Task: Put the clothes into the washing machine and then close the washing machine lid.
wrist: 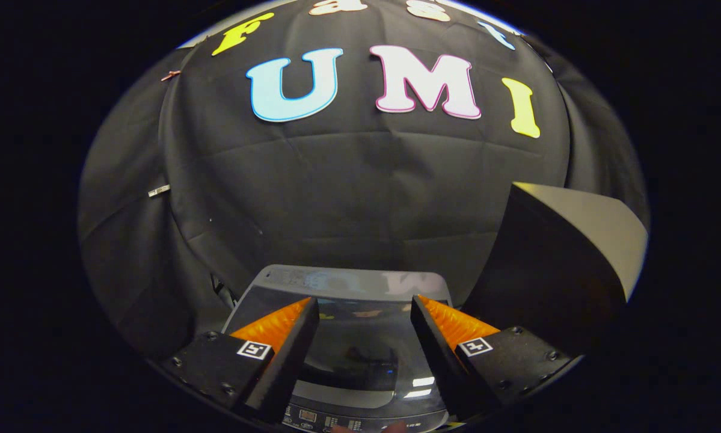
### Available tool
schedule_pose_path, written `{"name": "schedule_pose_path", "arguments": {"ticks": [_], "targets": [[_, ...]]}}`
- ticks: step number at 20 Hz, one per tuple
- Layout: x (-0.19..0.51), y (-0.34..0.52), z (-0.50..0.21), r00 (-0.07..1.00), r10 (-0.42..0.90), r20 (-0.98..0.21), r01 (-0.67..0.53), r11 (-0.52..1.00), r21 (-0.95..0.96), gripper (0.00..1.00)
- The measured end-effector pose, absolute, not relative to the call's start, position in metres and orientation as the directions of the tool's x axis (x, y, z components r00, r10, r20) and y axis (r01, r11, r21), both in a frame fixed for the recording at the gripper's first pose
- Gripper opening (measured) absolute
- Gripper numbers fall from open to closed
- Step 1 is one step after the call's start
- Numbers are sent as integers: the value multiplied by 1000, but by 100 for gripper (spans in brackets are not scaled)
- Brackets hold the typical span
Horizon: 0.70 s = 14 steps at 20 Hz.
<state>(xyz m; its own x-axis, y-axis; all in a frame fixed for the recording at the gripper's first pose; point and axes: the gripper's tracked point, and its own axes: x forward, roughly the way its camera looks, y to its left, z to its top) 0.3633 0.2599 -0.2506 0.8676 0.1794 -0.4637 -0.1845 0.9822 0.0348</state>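
Tongs wide open, empty — over the washing machine lid; dark box beside it.

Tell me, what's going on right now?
Gripper open, fingers empty above washing machine. Lid down. Dark box just right.

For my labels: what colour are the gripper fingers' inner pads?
Orange, ridged pads, clearest in the gripper view.
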Motion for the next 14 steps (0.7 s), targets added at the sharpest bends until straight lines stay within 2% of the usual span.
{"name": "schedule_pose_path", "arguments": {"ticks": [3,9,14], "targets": [[350,261,-232,897,191,-399,-196,980,27,100],[302,284,-173,935,254,-249,-252,967,42,99],[272,289,-140,942,279,-185,-270,960,72,99]]}}
